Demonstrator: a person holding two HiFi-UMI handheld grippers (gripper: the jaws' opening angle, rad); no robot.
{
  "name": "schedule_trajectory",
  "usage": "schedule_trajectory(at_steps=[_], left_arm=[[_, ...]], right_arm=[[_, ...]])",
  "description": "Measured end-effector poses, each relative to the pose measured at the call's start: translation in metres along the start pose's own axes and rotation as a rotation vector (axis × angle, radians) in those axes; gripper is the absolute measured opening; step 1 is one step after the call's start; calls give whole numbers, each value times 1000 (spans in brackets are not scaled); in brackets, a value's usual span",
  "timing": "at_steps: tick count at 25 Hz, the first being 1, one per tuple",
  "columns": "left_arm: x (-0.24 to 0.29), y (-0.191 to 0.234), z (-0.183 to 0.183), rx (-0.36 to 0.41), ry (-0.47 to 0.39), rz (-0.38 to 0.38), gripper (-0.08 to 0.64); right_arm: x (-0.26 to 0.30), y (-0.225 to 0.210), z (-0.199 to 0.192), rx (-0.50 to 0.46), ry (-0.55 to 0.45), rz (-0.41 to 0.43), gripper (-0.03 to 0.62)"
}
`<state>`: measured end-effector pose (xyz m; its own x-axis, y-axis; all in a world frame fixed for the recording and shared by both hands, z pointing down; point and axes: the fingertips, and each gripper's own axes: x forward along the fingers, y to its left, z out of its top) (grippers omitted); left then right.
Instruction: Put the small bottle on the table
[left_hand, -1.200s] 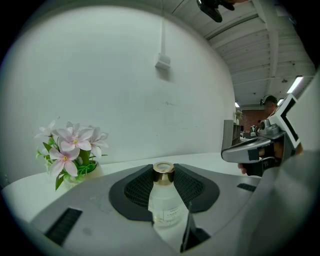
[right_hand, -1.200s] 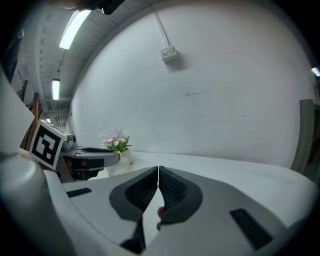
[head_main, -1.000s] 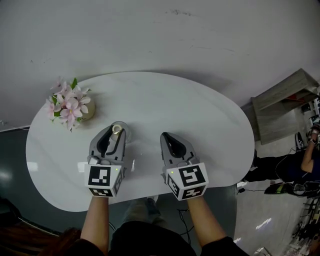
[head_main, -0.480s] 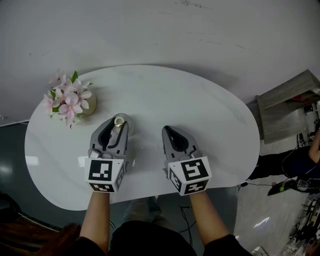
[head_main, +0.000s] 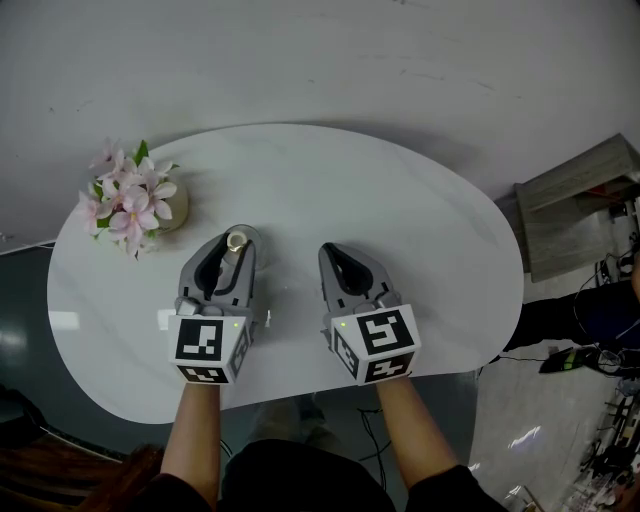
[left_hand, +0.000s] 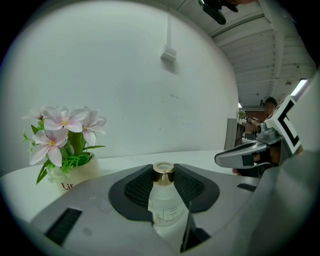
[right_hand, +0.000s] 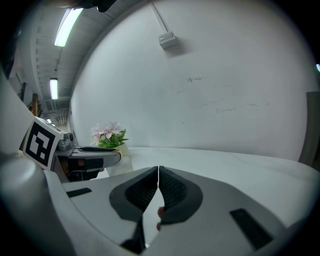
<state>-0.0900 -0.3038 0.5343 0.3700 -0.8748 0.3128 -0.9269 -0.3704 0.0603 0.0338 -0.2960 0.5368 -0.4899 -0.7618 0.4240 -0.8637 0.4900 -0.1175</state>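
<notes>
The small bottle (left_hand: 163, 207), clamped upright between the fingers (left_hand: 137, 189) of the left gripper (left_hand: 163, 186) over the tabletop (head_main: 330, 190), should be seated flat before release. The right gripper (right_hand: 158, 181) is held closed, empty.

A cream flower pot (head_main: 174, 213) holds a bunch of pink artificial flowers (head_main: 124, 201) with green leaves; the blooms lean away from the pot toward the near left, and dark lettering on the pot's side is only partly readable. Behind the pot rises a plain white wall (head_main: 300, 60) with faint scuffs, and high above the pot a small white wall box (left_hand: 168, 52) is fixed to it, a thin conduit running up from it. Far to the pot's right stands a grey wooden shelf unit (head_main: 575, 205), and just below that a person in dark clothes (head_main: 585, 322) sits at the edge. Dark floor (head_main: 20, 330) lies left of the pot.
</notes>
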Motion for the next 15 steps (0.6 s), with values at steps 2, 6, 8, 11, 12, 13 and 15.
schedule_trajectory(at_steps=[2,6,8,11,12,13,15], left_arm=[[1,1,-3,-1,9,2,130],[2,3,-5,5,4,3,130],[4,4,-5,22,2,3,130],[7,6,-4,13,-7,8,130],[7,7,-4,9,-10,10,130],[8,6,-4,10,-13,10,130],[9,5,-4,17,-15,9,130]], right_arm=[[1,0,0,0,2,1,67],[5,-1,0,2,2,0,67],[7,-1,-1,-1,5,1,67],[10,-1,-2,-3,7,3,67],[11,-1,-3,-3,9,4,67],[12,-1,-3,-2,11,5,67],[12,-1,-4,-3,13,8,67]])
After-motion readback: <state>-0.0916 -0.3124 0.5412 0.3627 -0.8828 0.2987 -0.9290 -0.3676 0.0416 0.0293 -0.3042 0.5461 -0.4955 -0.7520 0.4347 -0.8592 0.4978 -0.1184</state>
